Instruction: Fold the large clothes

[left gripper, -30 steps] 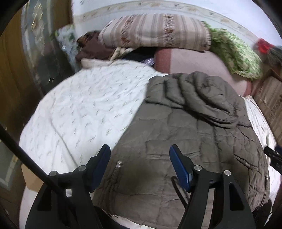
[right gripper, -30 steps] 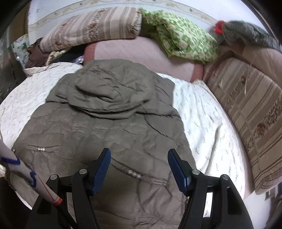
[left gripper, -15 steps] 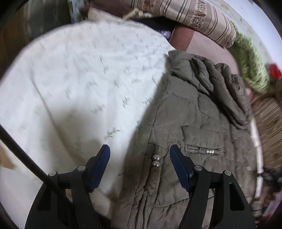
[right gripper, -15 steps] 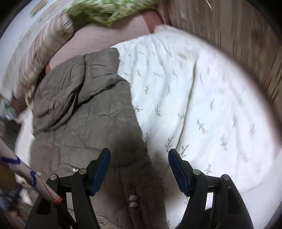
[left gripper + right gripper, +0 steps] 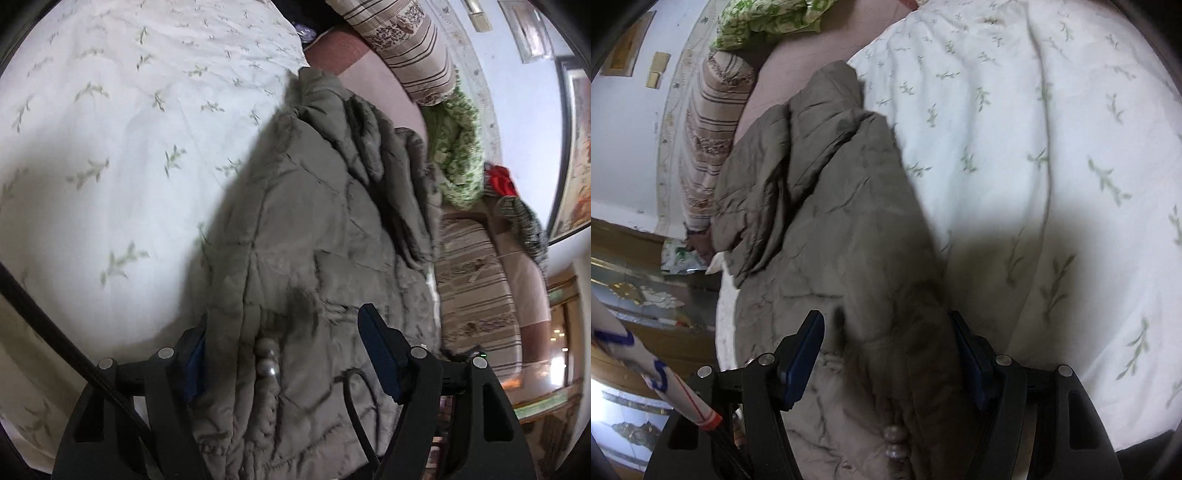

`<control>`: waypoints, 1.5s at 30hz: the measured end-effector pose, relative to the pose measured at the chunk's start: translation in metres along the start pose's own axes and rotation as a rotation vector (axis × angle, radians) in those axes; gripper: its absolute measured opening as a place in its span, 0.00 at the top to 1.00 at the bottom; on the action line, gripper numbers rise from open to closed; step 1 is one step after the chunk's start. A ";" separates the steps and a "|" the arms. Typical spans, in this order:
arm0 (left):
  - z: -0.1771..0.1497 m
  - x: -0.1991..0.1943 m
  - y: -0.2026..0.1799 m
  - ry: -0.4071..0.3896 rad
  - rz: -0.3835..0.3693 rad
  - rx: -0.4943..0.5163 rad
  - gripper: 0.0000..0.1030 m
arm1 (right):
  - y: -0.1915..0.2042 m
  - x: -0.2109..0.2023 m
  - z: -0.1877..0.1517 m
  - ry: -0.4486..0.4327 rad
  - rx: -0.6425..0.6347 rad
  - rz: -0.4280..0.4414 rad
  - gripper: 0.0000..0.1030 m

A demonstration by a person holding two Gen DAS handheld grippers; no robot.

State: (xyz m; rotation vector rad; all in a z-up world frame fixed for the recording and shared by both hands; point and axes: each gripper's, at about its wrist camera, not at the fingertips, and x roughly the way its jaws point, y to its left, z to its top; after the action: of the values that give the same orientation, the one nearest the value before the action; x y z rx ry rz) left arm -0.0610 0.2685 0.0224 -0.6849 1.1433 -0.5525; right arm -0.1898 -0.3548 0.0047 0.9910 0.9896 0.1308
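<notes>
Both grippers have swung outward and dropped since a second ago: they looked down the middle of the jacket then, and now each sits at one of its side edges, near the hem.

My left gripper has its jaws spread wide with the jacket's left edge bunched between them; the cloth laps over the left pad, but nothing is pinched. The two pearl snaps sit in the gap, nearer the left pad. My right gripper is spread the same way, straddling the opposite edge, with cloth covering most of the right pad.

The jacket lies on the bed, hood toward 12 o'clock and close to the striped pillow and the green cloth. From the left view the jacket runs from 6 o'clock up toward 1 o'clock.

What worries me is the grip. This puffy quilting looks slippery and thick, so closing on only the top layer would lift one skin and leave the rest behind, skewing the fold. The edge is blurred in both views, so I can't be sure how many layers lie between the jaws. Uneven lifting between the two sides would also twist the jacket, and the black cable near my left gripper could snag.
</notes>
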 end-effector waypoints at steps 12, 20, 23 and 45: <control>-0.036 -0.002 -0.002 0.062 -0.037 0.022 0.31 | -0.007 -0.008 -0.048 0.137 -0.075 0.055 0.43; -0.049 -0.011 -0.023 0.001 0.035 0.083 0.33 | 0.004 -0.023 -0.061 0.071 -0.086 0.081 0.64; -0.050 -0.015 -0.031 -0.022 0.048 0.109 0.36 | 0.010 -0.034 -0.059 0.036 -0.091 0.118 0.67; -0.063 -0.033 -0.068 -0.059 0.149 0.084 0.85 | 0.022 -0.042 -0.095 0.007 -0.160 0.017 0.83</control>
State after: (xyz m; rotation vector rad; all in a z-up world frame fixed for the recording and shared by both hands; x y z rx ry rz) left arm -0.1347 0.2334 0.0769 -0.5349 1.0997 -0.4483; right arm -0.2783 -0.3021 0.0322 0.8530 0.9619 0.2248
